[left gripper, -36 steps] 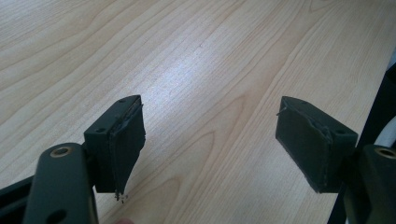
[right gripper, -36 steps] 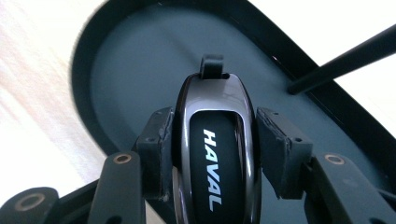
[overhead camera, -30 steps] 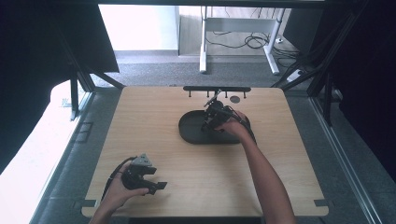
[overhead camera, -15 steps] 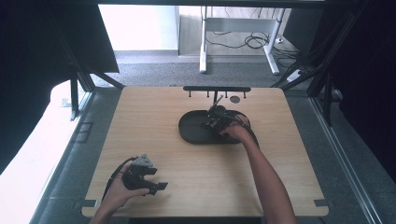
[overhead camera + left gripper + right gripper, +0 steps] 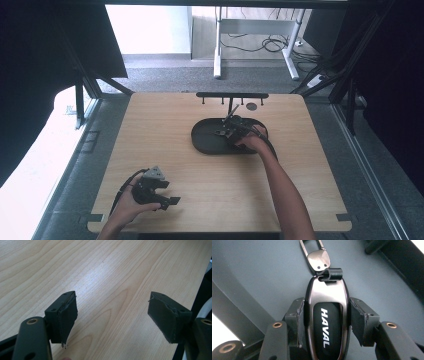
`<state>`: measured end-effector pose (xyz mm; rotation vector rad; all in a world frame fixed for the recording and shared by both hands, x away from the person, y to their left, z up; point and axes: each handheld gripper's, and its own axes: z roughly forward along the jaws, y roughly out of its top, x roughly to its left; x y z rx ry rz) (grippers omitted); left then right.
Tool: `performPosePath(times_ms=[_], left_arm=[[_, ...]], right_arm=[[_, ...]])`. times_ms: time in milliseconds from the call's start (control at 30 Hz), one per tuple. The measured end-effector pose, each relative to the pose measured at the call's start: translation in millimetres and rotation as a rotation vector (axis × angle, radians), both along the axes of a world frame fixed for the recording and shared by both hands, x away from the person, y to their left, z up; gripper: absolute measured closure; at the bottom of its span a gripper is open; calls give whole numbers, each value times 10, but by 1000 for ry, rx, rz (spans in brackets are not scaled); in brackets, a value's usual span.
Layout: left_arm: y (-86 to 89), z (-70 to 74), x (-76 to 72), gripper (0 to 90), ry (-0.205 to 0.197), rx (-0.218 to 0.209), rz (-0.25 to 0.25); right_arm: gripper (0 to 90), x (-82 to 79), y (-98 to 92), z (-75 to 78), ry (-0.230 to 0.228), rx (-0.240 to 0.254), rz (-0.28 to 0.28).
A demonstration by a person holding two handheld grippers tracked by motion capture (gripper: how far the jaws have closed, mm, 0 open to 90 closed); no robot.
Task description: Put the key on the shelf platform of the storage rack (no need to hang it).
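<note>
A dark metal car key fob (image 5: 326, 315) marked HAVAL, with a metal clip (image 5: 317, 255) at its top, sits between the jaws of my right gripper (image 5: 326, 320), which is shut on its sides. It is held just above the floor of a dark oval tray (image 5: 210, 142) at the table's middle back, where the right gripper (image 5: 231, 129) hovers. My left gripper (image 5: 159, 192) rests near the front left of the wooden table (image 5: 175, 125). Its pads (image 5: 67, 315) stand wide apart over bare wood, open with nothing between them (image 5: 112, 315).
A black rack with small hooks (image 5: 232, 95) runs along the table's back edge, just behind the tray. A small dark round disc (image 5: 251, 106) lies beside it. The table's front edge lies close under the left hand.
My right gripper has come down and toward me with the key fob, from near the rack to low over the tray. The left gripper has stayed put.
</note>
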<state>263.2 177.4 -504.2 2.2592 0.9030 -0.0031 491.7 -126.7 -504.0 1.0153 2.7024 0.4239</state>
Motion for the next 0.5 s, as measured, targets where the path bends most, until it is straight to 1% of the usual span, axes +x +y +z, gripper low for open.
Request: performPosePath(times_ms=[133, 267, 333, 367, 500], left_arm=[[-5, -3, -1, 241, 0, 2, -1], [-6, -6, 1, 240, 3, 6, -5], [-9, -5, -2, 240, 1, 4, -3], [-9, -4, -2, 240, 1, 4, -5], [-14, -6, -3, 240, 1, 5, -6]], right_arm=[[487, -3, -27, -16, 10, 17, -15], [479, -5, -44, -18, 20, 20, -14], [457, -10, -51, -18, 21, 21, -22], [445, -12, -57, -16, 23, 30, -27], [400, -43, -69, 21, 5, 46, -43]])
